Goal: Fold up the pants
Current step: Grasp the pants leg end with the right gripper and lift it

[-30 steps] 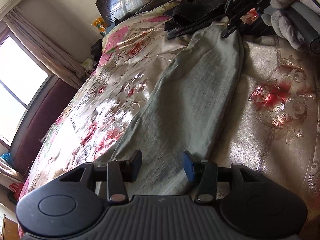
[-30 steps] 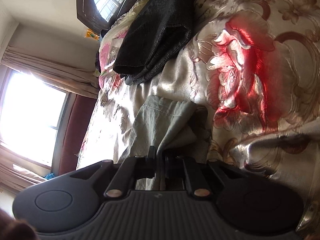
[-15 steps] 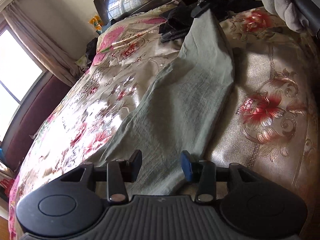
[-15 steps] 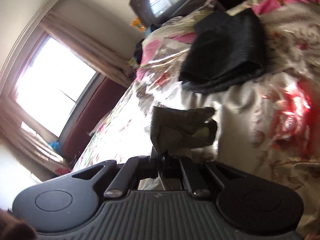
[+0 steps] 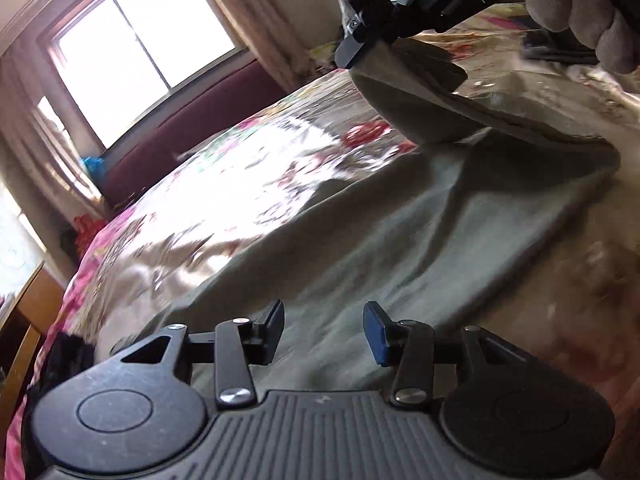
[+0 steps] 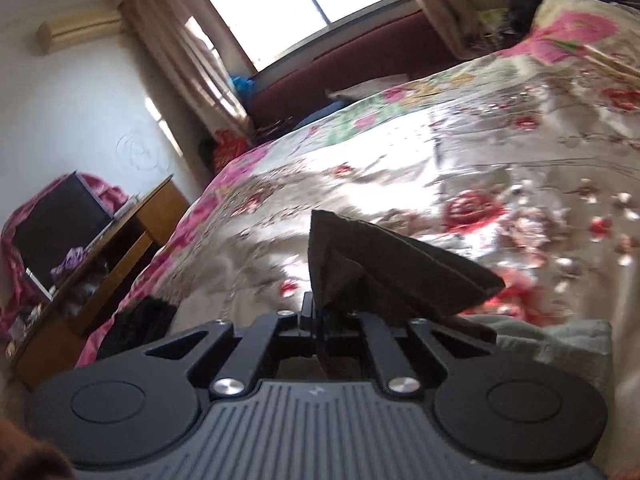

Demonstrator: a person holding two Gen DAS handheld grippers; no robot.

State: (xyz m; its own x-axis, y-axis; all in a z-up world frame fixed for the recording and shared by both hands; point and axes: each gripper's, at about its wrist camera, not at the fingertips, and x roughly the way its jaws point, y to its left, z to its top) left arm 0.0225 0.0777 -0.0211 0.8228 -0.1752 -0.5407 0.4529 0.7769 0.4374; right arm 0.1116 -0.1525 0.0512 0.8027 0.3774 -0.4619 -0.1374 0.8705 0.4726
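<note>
Grey-green pants (image 5: 400, 232) lay spread across a floral bedspread (image 5: 224, 184) as the right claw (image 6: 318, 320), clamped tight on one end of the garment, held that end lifted clear of the bed in a gloved hand (image 5: 576, 8). The left claw (image 5: 322, 330) hovered over the flat cloth, jaws partly apart, gripping nothing. A bright window (image 6: 304, 4) lit the room.

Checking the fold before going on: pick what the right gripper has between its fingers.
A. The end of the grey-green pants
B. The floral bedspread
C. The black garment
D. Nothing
A: the right gripper is shut on the lifted end of the grey-green pants, raised above the floral bedspread.
</note>
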